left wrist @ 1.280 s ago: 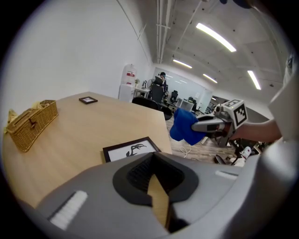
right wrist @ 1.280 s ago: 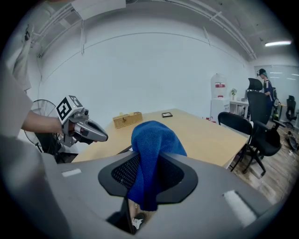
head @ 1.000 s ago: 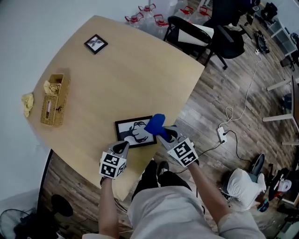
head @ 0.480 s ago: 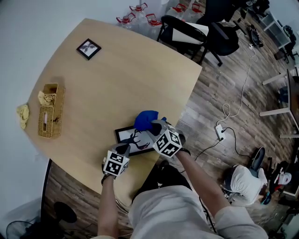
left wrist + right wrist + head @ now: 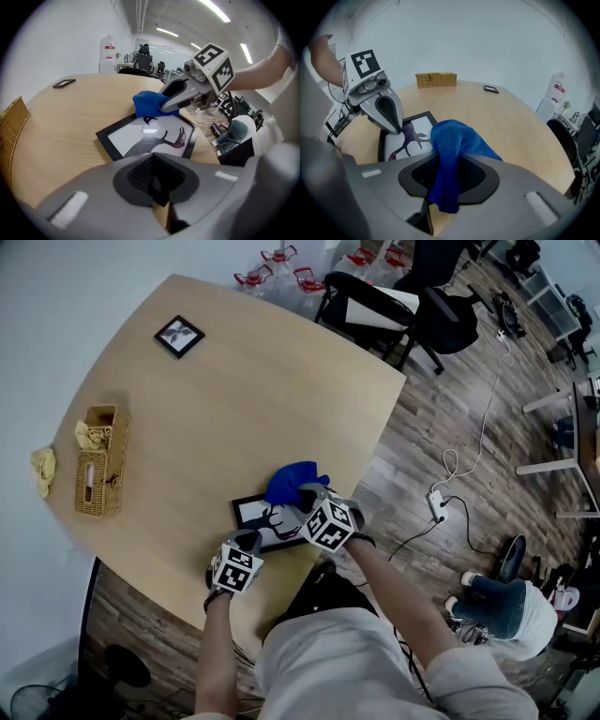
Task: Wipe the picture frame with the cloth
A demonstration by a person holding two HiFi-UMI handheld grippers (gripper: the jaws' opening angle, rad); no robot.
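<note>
Clamping cloth (image 5: 291, 480), right hand-held gripper (image 5: 304, 493) at picture frame (image 5: 253, 515) far corner.

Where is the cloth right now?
Head view, centre: the cloth is clamped in the right gripper, at the far right corner of the frame, near the table edge closest to the person.

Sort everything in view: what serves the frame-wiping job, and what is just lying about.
Job: blue cloth in the right gripper; large picture frame; left gripper at its edge.
Lying about: small picture frame, wicker basket, yellow cloth, chairs.
</note>
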